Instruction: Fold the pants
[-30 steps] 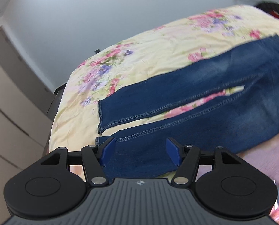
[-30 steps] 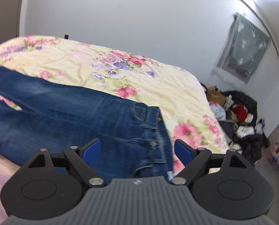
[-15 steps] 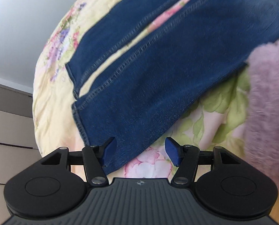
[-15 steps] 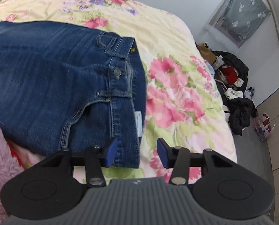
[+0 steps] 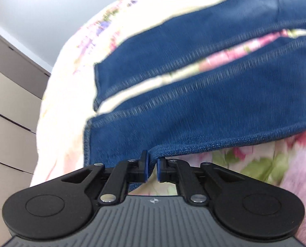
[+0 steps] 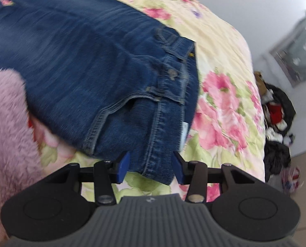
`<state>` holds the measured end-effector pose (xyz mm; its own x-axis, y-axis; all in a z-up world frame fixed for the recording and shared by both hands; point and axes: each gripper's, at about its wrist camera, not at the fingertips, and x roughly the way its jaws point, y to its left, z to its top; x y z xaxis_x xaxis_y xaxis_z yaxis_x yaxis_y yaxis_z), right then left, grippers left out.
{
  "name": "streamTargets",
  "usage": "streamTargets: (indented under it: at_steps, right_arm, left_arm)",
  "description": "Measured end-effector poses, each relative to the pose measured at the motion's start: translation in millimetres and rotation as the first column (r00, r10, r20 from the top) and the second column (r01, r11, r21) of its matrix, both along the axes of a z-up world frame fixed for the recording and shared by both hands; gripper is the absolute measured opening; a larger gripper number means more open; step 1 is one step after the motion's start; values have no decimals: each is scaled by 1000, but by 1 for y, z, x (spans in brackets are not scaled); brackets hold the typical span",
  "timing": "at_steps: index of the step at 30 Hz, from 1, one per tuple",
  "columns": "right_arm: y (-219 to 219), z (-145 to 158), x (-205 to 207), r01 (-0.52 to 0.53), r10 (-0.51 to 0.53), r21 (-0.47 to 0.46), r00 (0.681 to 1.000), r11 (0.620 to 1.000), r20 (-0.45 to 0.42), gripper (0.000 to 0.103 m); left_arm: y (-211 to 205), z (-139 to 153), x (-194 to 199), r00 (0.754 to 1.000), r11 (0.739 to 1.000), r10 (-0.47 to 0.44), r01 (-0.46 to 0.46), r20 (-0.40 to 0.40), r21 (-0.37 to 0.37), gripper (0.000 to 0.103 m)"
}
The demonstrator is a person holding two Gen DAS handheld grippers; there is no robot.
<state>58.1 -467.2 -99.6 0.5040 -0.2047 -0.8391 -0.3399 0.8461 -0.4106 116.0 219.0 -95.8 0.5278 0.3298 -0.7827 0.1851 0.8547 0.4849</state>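
Dark blue jeans (image 5: 214, 94) lie spread on a floral bedspread (image 5: 66, 94), both legs reaching toward the upper right in the left wrist view. My left gripper (image 5: 152, 169) is shut on the near edge of the closer leg, beside its hem. The right wrist view shows the waistband (image 6: 173, 103) with its button, belt loops and a white label. My right gripper (image 6: 151, 167) stands half open over the waistband's near corner. That corner lies flat between the blue pads (image 6: 123, 165), and I see no bunching there.
A fluffy pink sleeve (image 6: 6, 127) reaches in at the left of the right wrist view and shows again as a sleeve (image 5: 301, 177) in the left wrist view. Beige cupboard fronts (image 5: 11, 103) stand left of the bed. Clothes (image 6: 278, 123) are piled on the floor at the right.
Both grippers have dropped onto the jeans. The left jaws went from wide open to shut on the leg's edge. The right jaws narrowed to half width, and the waistband corner now lies between them.
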Motion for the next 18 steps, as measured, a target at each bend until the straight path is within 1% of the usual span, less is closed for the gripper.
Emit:
streamTargets:
  at_steps: [3, 5, 7, 9, 10, 11, 13, 14, 15, 16, 18]
  right_arm:
    - [9, -11, -6, -94, 93, -52, 995, 994, -25, 41]
    - [15, -19, -10, -157, 154, -90, 987, 984, -39, 41]
    - [19, -26, -16, -214, 210, -122, 977, 969, -47, 41]
    - [22, -31, -21, -259, 252, -129, 965, 957, -72, 42]
    - [24, -34, -25, -284, 277, -149, 958, 947, -70, 42]
    - [26, -37, -29, -303, 297, -165, 953, 939, -58, 42]
    - [28, -42, -31, -310, 311, -179, 950, 934, -25, 42]
    - [31, -44, -31, -315, 319, -180, 948, 932, -10, 38]
    - [33, -46, -32, -322, 327, -176, 945, 930, -1, 23]
    - [34, -48, -33, -330, 334, -169, 942, 929, -3, 17]
    - [35, -49, -34, -325, 332, -173, 943, 930, 12, 12]
  left_arm:
    - [-9, 18, -2, 999, 1000, 26, -26, 31, 11, 7]
    - [-13, 24, 1, 998, 999, 50, -51, 45, 19, 7]
    - [-15, 32, 0, 995, 996, 84, -85, 56, 11, 7]
    - [-16, 39, -4, 991, 993, 115, -114, 71, -16, 6]
    - [-15, 43, -2, 988, 991, 130, -127, 85, -37, 6]
    - [-14, 47, -4, 984, 988, 149, -144, 96, -57, 6]
    - [-11, 51, -4, 975, 978, 195, -184, 110, -99, 5]
    - [-10, 53, -6, 971, 974, 210, -197, 118, -112, 5]
    - [-7, 54, -5, 968, 971, 220, -205, 124, -120, 5]
    - [-6, 55, -7, 965, 969, 228, -212, 132, -127, 5]
    - [-4, 55, -7, 958, 962, 249, -228, 144, -150, 5]
